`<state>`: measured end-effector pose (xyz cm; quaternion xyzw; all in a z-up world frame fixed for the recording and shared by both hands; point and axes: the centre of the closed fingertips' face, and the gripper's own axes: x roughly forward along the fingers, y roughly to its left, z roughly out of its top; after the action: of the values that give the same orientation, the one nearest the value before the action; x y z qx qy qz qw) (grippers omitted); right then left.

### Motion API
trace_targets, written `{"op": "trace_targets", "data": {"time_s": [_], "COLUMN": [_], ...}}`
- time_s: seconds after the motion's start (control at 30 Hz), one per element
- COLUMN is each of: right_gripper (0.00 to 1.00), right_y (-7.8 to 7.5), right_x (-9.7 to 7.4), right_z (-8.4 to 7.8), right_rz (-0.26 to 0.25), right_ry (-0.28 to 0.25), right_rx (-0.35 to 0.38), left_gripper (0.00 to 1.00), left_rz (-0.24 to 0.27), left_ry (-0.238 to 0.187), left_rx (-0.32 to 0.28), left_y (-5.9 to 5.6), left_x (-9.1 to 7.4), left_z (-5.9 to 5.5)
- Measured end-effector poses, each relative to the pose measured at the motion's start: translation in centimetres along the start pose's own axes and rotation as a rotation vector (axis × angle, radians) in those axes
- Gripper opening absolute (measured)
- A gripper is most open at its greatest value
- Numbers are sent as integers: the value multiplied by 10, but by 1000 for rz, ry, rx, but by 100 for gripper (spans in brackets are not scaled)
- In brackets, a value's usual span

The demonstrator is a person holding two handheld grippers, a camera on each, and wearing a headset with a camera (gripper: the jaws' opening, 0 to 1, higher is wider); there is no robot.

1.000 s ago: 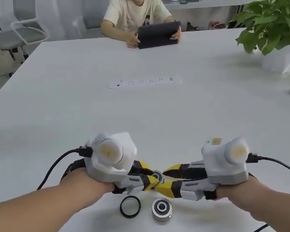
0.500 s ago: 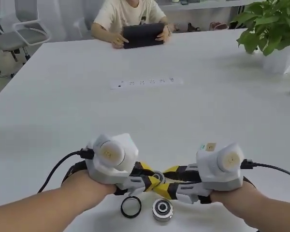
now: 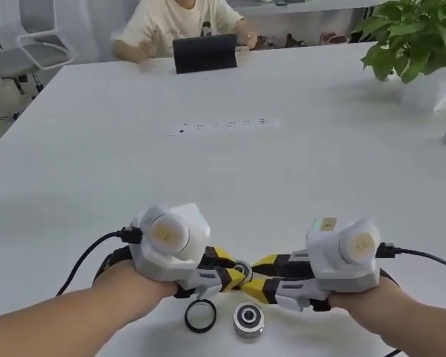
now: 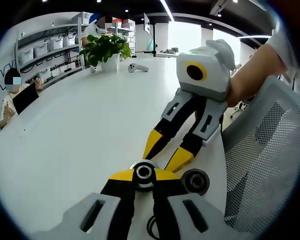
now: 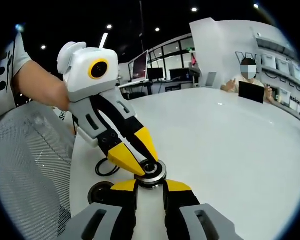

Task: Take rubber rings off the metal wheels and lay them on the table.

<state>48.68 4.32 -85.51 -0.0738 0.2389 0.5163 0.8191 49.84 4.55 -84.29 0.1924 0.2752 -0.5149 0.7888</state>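
L gripper: left gripper [image 4: 142, 180] is clamping the held wheel [image 3: 242, 269], jaws nearly closed on its sides, over the near part of the tabletop [image 3: 230, 178].
R gripper: right gripper [image 5: 151, 186] is meeting it head-on, jaws narrow w/ tips against the same wheel's rim; can't tell if it's actually gripping.
Ring: rubber ring [image 3: 200, 316] is lying flat on the tabletop, just in front of the L jaws.
Loose wheel: loose wheel [image 3: 249, 318] is sitting just beside the ring, on its right, not touching.
Far end: person [image 3: 180, 22] is sitting behind a dark tablet [image 3: 204, 53].
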Motion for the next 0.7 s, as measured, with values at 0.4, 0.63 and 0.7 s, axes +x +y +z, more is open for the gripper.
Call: {"op": "trace_targets", "data": {"time_s": [0.4, 0.63, 0.7], "right_gripper": [8, 0, 0], "right_y": [-1, -5, -6], "right_x": [-3, -6, -6], "right_z": [-3, -4, -3], "right_rz": [-3, -14, -11], "right_ry": [15, 18, 16], "right_rx": [-5, 17, 38], "left_gripper": [7, 7, 7], "left_rz": [2, 6, 8], "left_ry": [1, 1, 0], "left_rx": [-3, -4, -4], "left_y": [0, 0, -1], "left_x": [0, 0, 0], "left_z": [0, 0, 0]}}
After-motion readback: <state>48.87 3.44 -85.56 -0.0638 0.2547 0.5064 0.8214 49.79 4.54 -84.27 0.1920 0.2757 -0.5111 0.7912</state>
